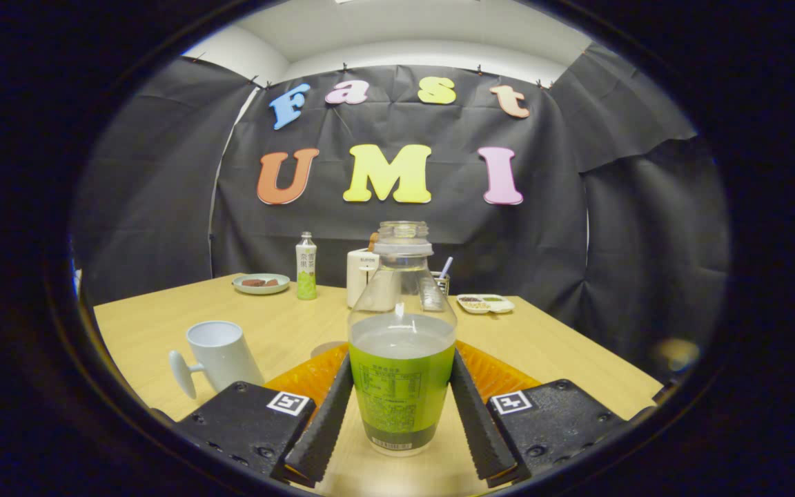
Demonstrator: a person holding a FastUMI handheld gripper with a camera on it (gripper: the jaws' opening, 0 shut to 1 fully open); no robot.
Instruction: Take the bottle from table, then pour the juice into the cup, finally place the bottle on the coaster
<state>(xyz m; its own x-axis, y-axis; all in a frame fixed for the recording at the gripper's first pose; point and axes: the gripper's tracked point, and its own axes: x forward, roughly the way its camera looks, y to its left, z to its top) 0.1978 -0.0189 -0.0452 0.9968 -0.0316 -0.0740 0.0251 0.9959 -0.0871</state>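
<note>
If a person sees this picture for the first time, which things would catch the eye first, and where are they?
First the open bottle with the green label, standing on the table between the two black fingers, which touch its sides. Next the orange coaster just behind it, and the white cup to its left.

At the far end of the surface (163, 324) stand a small green bottle (306, 266) and a white box (361, 276). A plate (261, 283) lies left of them, a divided tray (485, 304) to the right.

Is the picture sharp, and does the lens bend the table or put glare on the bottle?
Gripper view: the bottle between the fingers is sharp; fisheye distortion curves the table edges; faint highlights on its clear neck, no strong glare; the far green bottle looks slightly soft.
</note>
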